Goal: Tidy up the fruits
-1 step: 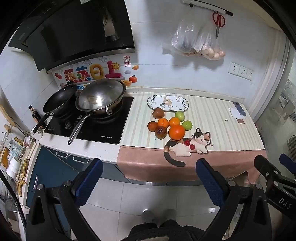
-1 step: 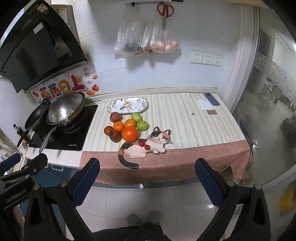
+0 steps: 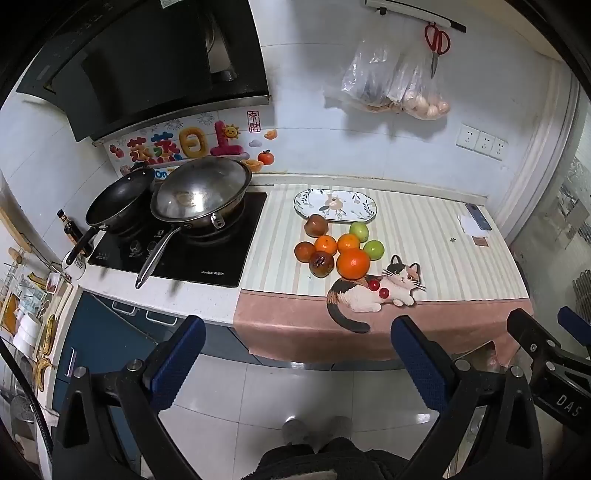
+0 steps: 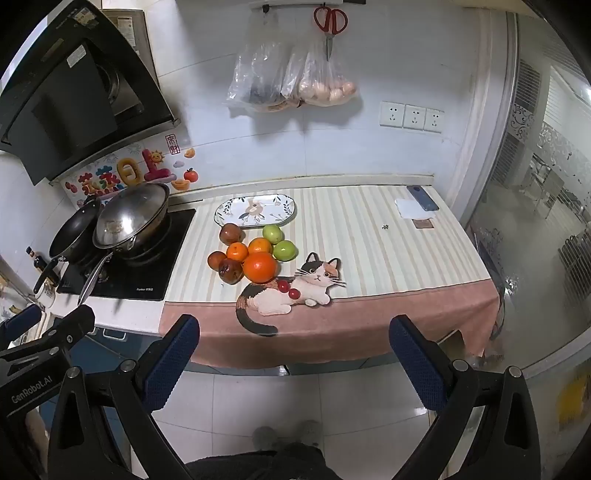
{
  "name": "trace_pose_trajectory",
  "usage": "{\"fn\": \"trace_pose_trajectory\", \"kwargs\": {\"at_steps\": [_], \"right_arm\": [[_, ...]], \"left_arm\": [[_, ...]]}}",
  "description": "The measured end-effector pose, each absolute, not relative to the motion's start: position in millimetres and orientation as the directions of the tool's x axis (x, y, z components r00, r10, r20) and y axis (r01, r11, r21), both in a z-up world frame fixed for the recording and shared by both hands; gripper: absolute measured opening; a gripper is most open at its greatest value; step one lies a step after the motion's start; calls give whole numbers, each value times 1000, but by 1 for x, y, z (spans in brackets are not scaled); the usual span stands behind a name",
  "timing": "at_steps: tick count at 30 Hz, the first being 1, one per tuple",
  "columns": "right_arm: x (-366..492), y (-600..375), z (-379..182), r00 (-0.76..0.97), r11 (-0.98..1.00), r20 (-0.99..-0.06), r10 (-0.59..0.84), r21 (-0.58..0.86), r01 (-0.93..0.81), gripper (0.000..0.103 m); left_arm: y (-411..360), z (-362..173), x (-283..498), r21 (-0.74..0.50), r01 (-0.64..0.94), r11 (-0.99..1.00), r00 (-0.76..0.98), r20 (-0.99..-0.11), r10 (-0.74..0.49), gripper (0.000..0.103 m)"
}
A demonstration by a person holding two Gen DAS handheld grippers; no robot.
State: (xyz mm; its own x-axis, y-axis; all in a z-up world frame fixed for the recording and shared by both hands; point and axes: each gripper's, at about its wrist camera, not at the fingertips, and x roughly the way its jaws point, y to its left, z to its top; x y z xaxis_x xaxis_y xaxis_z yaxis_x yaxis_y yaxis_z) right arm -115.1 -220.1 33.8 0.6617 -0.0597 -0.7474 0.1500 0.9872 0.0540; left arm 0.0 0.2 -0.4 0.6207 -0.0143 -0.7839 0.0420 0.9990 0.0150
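Observation:
Fruit lies clustered on the striped counter mat: a large orange (image 3: 353,263) (image 4: 260,267), two small oranges (image 3: 348,243), two green fruits (image 3: 373,250) (image 4: 284,250), several dark red fruits (image 3: 321,263) (image 4: 231,270) and two cherries (image 3: 384,293) on a cat-shaped mat (image 3: 373,295) (image 4: 291,295). A patterned oval plate (image 3: 335,205) (image 4: 255,210) lies empty behind them. My left gripper (image 3: 295,354) and my right gripper (image 4: 295,350) are both open and empty, held back from the counter's front edge, over the floor.
A stove (image 3: 177,251) with a lidded wok (image 3: 201,192) and a black pan (image 3: 118,201) stands left of the fruit. A phone and papers (image 4: 421,205) lie at the far right. Bags and scissors (image 4: 330,22) hang on the wall. A glass door (image 4: 535,221) is on the right.

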Motion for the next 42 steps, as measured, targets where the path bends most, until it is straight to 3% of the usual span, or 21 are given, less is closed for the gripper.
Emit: {"fn": "trace_pose_trajectory", "kwargs": {"at_steps": [42], "right_arm": [[-105,-213,31,651,988,-757,-59,51,149,103]], "left_arm": [[0,-13,-7,17,48,999,613,-790,-16,103]]}}
